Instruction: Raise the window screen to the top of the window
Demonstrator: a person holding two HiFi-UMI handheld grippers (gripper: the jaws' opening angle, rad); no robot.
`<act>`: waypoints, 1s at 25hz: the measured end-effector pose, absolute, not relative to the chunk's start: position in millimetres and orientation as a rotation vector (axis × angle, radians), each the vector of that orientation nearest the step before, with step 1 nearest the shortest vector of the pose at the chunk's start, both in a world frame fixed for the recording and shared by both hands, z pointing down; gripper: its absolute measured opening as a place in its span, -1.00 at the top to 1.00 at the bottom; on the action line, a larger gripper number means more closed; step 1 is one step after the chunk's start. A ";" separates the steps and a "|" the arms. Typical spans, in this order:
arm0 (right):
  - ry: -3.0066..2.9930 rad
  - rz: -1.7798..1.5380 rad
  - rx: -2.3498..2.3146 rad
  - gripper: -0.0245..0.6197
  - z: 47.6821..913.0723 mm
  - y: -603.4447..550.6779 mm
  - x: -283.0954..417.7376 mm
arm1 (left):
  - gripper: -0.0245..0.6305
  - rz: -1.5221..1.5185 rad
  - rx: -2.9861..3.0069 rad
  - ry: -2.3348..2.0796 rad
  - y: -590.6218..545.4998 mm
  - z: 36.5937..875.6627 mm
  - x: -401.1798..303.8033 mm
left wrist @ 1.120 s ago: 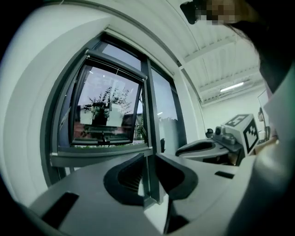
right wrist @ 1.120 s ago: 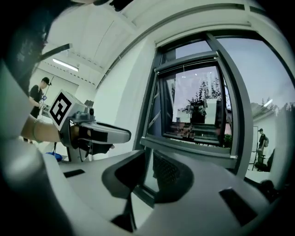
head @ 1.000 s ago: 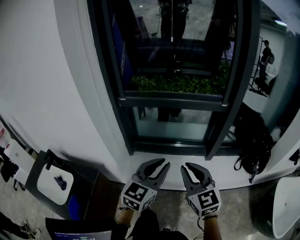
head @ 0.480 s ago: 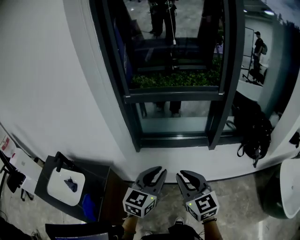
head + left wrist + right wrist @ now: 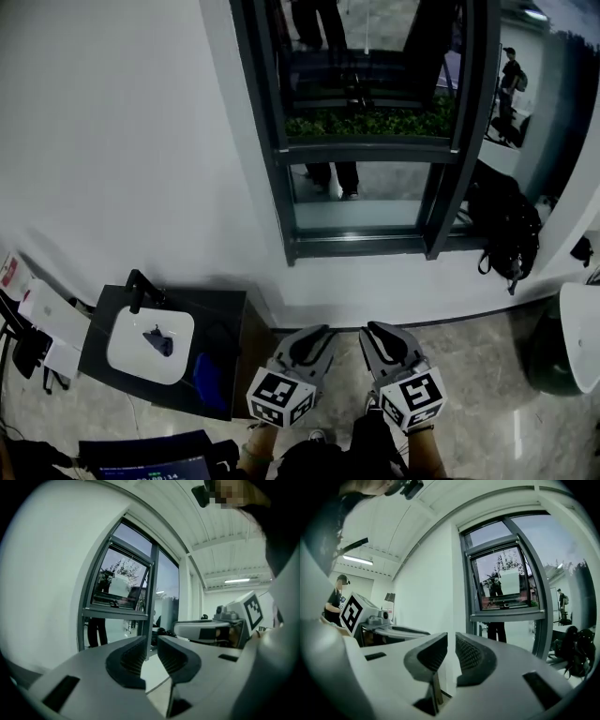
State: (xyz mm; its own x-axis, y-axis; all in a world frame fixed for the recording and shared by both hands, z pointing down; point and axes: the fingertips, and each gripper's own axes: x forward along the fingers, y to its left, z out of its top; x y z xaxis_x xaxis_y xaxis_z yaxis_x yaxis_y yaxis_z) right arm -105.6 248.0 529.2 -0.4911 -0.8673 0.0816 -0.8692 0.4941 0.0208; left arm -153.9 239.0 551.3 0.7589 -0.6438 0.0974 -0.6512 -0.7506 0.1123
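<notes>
Left gripper (image 5: 312, 336): jaws stood a narrow gap apart in the left gripper view (image 5: 151, 644), with only wall and window frame showing through the gap.
Right gripper (image 5: 377, 334): jaws were likewise slightly apart in its own view (image 5: 451, 641), clamped on no object; white wall showed between the pads.
Relation of grippers: we found them side by side, near each other but not touching, each marker cube (image 5: 279, 397) facing up.
Window (image 5: 370, 152): dark-framed, set in the white wall (image 5: 112, 141), ahead of and above both sets of jaws, well apart from them.
Window screen: we could not tell it from the glass in any view, so its height within the frame went unrecorded.
Basin (image 5: 150, 345): white, sunk in a dark cabinet, to the left of the left jaws.
Backpack (image 5: 506, 230): black, ahead and to the right of the right jaws, beside the window's lower corner.
Floor (image 5: 487, 412): glossy tile under both grippers.
</notes>
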 end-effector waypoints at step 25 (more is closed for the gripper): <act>-2.600 0.134 1.631 0.79 538.2 327.3 -98.0 | 0.71 0.037 2.830 -0.926 329.2 539.1 -132.7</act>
